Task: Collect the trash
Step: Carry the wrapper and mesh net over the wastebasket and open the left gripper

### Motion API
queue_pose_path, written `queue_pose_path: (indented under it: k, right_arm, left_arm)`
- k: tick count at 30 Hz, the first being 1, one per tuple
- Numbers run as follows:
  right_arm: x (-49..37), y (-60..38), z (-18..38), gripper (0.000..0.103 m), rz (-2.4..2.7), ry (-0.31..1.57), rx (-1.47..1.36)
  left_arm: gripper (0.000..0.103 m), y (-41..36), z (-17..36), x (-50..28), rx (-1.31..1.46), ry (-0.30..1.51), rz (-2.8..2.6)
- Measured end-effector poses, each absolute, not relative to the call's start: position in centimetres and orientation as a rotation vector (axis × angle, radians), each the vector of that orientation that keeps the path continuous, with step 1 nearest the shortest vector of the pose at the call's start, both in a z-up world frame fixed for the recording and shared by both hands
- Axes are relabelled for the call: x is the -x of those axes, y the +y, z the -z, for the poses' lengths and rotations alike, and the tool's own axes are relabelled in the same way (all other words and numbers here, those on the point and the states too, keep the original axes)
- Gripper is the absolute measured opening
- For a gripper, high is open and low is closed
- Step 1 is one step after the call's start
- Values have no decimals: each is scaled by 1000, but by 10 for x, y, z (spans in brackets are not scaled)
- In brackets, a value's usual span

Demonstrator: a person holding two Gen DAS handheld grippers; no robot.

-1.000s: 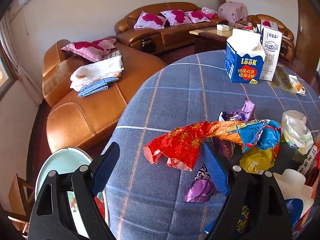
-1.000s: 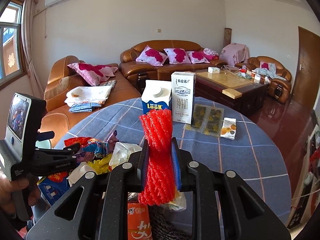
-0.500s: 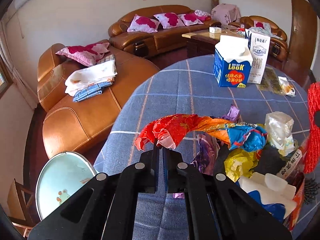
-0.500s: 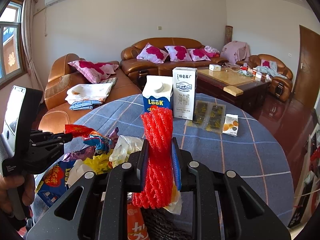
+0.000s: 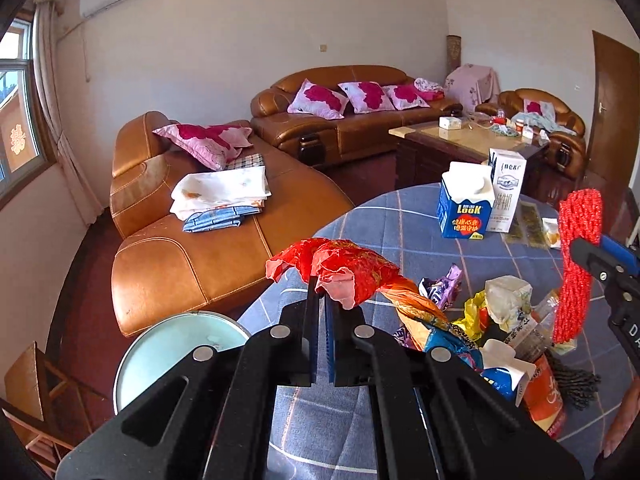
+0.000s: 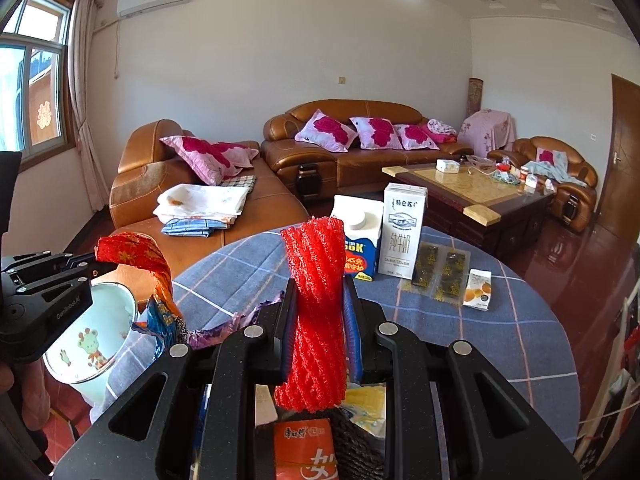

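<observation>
Both hands are loaded but nothing looks binned yet: the left gripper pinches a red wrapper lifted near the pale bin, the right gripper clamps red foam netting, and a trash pile remains on the table.

Both tongs are chunky matte black plastic with silver round screw heads and blue pads inside: left tongs, right tongs. White lettering on the left one's side, bare skin lower left.
</observation>
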State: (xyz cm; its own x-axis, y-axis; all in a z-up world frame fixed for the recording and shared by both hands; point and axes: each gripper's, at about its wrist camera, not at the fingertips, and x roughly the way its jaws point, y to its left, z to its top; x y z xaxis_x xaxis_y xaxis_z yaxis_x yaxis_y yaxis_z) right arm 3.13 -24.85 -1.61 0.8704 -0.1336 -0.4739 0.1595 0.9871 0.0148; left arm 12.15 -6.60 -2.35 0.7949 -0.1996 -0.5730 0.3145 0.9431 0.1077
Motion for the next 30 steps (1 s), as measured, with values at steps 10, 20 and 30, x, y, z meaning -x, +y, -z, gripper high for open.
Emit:
queue_pose_path:
  k: [10, 20, 30]
  right_arm:
    - [-40, -220, -2, 22, 95, 464, -21]
    - [-55, -191, -13, 22, 16, 444, -7]
    - [-69, -166, -10, 22, -54, 448, -4]
  left_arm:
    - [3, -31, -2, -98, -200, 493, 150]
    - [3, 7, -11, -92, -175, 479, 67]
    - [3, 33, -4, -92, -194, 491, -33]
